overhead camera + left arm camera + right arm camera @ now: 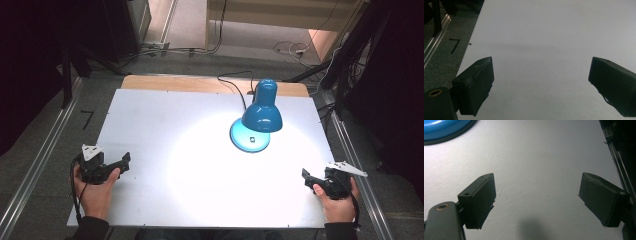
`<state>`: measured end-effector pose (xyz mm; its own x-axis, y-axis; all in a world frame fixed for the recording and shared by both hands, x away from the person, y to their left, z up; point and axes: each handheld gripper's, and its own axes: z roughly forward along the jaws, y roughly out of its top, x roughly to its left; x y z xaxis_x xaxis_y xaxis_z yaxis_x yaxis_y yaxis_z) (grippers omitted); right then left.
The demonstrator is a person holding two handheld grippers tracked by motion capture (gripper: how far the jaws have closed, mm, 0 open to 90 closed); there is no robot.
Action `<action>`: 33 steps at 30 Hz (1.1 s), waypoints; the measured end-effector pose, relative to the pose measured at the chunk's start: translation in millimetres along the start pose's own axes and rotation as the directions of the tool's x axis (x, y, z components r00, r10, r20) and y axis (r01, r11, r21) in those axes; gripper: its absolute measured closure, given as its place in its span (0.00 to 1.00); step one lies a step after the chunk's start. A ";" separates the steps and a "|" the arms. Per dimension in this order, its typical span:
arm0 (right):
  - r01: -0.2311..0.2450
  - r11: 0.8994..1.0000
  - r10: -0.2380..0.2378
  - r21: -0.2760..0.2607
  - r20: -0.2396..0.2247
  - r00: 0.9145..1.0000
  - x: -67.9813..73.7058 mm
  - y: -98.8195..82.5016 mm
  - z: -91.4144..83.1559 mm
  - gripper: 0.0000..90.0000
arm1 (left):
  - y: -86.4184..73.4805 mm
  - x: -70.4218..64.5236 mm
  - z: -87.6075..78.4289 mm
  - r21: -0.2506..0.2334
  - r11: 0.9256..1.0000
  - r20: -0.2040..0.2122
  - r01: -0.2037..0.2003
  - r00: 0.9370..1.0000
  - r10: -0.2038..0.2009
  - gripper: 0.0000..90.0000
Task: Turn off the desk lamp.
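Left tongs (125, 160) are being held spread and empty at the counter's (150, 130) near-left edge, well apart from the blue lamp (257, 117), jaws aimed toward it. The lamp is being lit, standing at the counter's far-right middle, shade tipped down over its round base (242, 139). Right tongs (306, 179) are being held spread, nothing pinched, below-right of the lamp; the lamp's base edge (444, 130) is being seen up-left of these jaws. Right hand (337, 200) is judged nearer.
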<state>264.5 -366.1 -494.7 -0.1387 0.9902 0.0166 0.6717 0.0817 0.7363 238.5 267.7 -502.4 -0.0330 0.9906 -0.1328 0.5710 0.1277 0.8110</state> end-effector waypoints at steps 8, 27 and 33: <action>0.014 1.000 -0.015 -0.015 -0.026 1.000 11.4 3.2 -5.9 0.15 | -0.5 -2.1 -0.1 -0.002 1.000 0.002 0.000 1.000 0.000 0.09; 0.023 0.999 -0.025 -0.032 -0.076 0.997 33.1 17.3 3.8 0.17 | -0.9 -3.5 0.3 -0.007 1.000 0.002 -0.006 1.000 0.006 0.09; 0.024 0.999 -0.029 -0.044 -0.096 0.995 35.6 19.6 5.6 0.17 | -1.1 -3.9 0.6 -0.006 1.000 0.001 -0.006 1.000 0.006 0.09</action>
<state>276.8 -328.7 -483.4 -0.2270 0.9720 0.0604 0.6357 0.1009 0.7653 238.5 263.7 -503.2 -0.0291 0.9913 -0.1283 0.5663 0.1221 0.8151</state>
